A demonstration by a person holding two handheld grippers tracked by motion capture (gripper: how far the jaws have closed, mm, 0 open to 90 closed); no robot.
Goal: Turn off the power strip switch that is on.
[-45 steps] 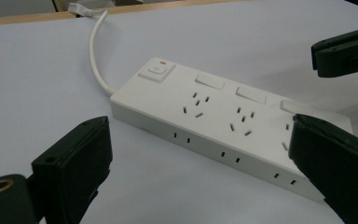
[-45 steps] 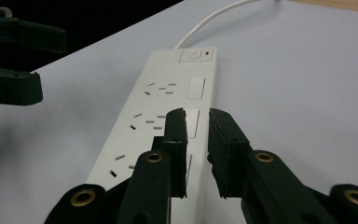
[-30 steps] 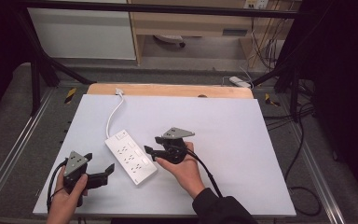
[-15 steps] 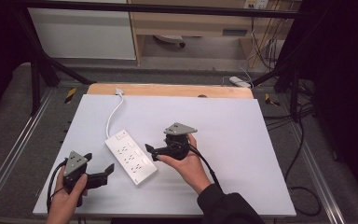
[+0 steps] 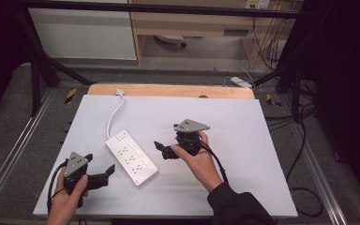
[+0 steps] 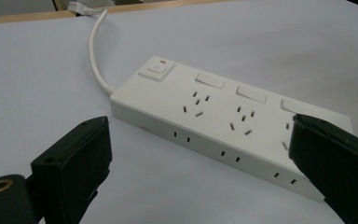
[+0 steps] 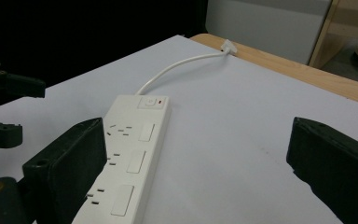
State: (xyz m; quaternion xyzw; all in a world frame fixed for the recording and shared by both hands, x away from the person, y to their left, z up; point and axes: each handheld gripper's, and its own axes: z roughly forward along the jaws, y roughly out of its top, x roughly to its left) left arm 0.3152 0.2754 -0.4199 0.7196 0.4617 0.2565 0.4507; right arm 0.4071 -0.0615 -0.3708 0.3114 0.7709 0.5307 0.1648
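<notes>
The white power strip (image 5: 131, 157) lies flat on the table (image 5: 243, 122) between the left claw (image 5: 104, 171) and right claw (image 5: 161, 149), both gaping wide; it looks rigid, light and smooth-sided, best pinched across its narrow body, away from the trailing cord (image 5: 114, 116).

Two hand-held grippers, both with jaws wide apart

The left hand (image 5: 65, 197) grips the left gripper (image 5: 104, 169) low at the near left, its jaws spread and aimed rightward. The right hand (image 5: 198, 157), forearm in a dark sleeve (image 5: 236, 208), holds the right gripper (image 5: 165, 139) mid-table, its jaws parted and aimed leftward.
</notes>
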